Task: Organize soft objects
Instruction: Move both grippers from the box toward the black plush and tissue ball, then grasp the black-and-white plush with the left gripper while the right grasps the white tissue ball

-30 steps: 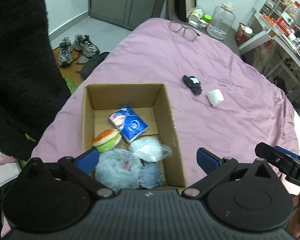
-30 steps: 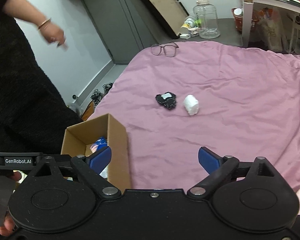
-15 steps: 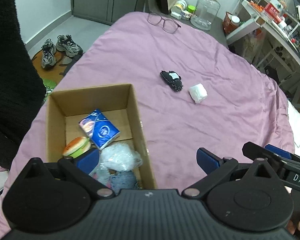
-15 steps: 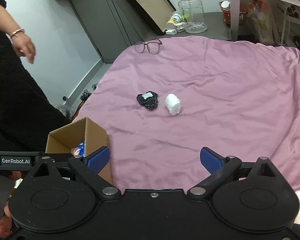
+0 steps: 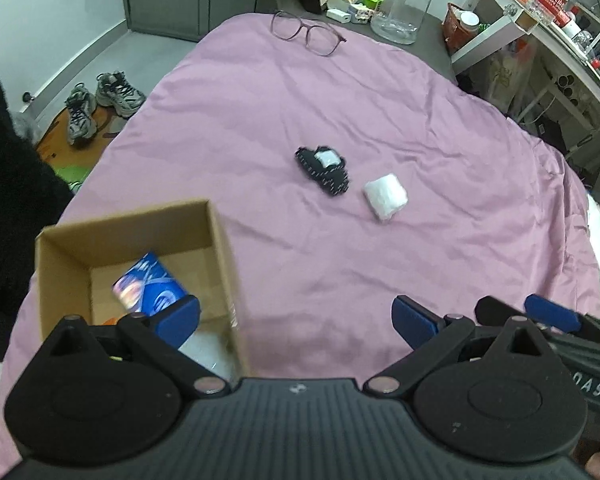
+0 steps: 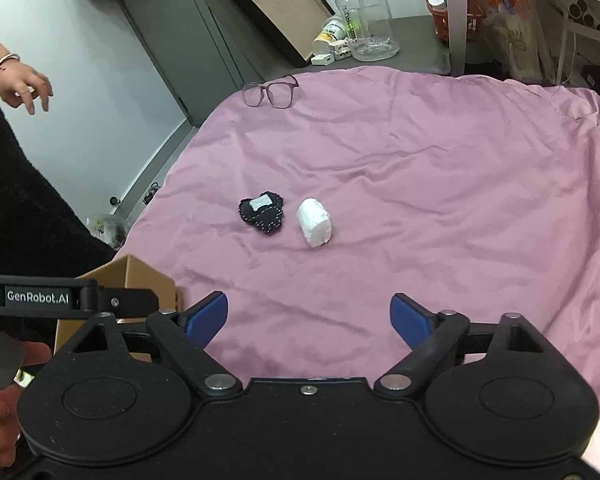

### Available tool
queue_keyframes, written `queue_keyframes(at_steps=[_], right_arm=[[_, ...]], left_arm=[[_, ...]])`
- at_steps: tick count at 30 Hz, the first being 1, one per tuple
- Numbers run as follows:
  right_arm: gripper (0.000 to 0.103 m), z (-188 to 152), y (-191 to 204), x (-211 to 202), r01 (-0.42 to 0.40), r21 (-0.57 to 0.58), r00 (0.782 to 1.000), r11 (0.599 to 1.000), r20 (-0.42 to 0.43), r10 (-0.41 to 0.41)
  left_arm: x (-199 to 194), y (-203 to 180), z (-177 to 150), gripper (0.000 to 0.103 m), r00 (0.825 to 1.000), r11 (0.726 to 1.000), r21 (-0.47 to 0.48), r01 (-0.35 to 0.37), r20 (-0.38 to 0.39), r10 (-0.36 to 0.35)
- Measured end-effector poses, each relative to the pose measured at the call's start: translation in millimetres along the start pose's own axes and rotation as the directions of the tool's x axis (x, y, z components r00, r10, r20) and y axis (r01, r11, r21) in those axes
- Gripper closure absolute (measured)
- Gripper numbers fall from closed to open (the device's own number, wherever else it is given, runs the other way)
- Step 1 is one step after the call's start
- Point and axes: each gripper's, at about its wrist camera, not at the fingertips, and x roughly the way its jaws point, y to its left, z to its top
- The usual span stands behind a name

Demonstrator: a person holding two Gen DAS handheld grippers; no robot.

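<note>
In the left wrist view, the left gripper point(image 5: 296, 318) was seen wide open with nothing held. The box point(image 5: 220, 240) lay under its left finger, and a blue packet point(image 5: 150, 286) was visible inside, partly blurred. Ahead of the gripper and slightly to its right, two soft things were left on the bed point(image 5: 260, 128): a black pouch point(image 5: 322, 170) and, just beside it on the right, a white roll point(image 5: 385, 196). Neither was touched. Glasses point(image 5: 306, 32) were seen far ahead at the bed's edge. The right gripper's finger could be made out at this gripper's lower right.

In the right wrist view, the right gripper point(image 6: 308, 318) was likewise spread wide and empty. The pouch point(image 6: 262, 216) and roll point(image 6: 314, 222) lay straight ahead of it, well apart from its fingers, the roll nearly centred between them. A corner of the box point(image 6: 148, 276) was seen at its left.

The step in hand was judged to be the approach to the remaining items, with part of the sorting already done. For the next move, one gripper would need to be carried forward and lowered over the roll or pouch, then closed gently, since both would likely squash and the sheet could be pinched with them.
</note>
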Motion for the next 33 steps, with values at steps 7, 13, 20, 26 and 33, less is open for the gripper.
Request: queue_keyframes(at_steps=[7, 13, 20, 26, 33], right_arm=[[0.031, 13.8, -11.7, 25.7, -0.009, 0.017, 1.0, 1.0, -0.015, 0.01], [0.036, 24.1, -16.6, 54.8, -0.005, 0.017, 0.999, 1.0, -0.049, 0.006], [0.039, 39.3, -16.5, 87.1, -0.003, 0.01, 0.998, 1.0, -0.069, 0.004], [0.043, 50.2, -15.9, 115.2, 0.002, 0.011, 0.996, 1.0, -0.086, -0.001], [0.046, 61.1, -12.4, 139.9, 0.018, -0.001, 0.995, 1.0, -0.103, -0.018]], left_arm=[[27.1, -6.6, 25.3, 0.003, 1.0, 1.0, -0.02, 0.001, 0.012, -0.001], [58.0, -7.3, 49.3, 0.003, 1.0, 0.999, -0.035, 0.015, 0.0, -0.015], [97.0, -1.1, 76.1, 0.006, 0.999, 0.996, -0.084, 0.033, -0.034, -0.036], [127.9, 3.5, 99.9, 0.007, 0.996, 0.991, -0.13, 0.045, -0.073, -0.055], [157.2, 4.2, 115.7, 0.011, 0.993, 0.984, -0.175, 0.022, -0.113, -0.042]])
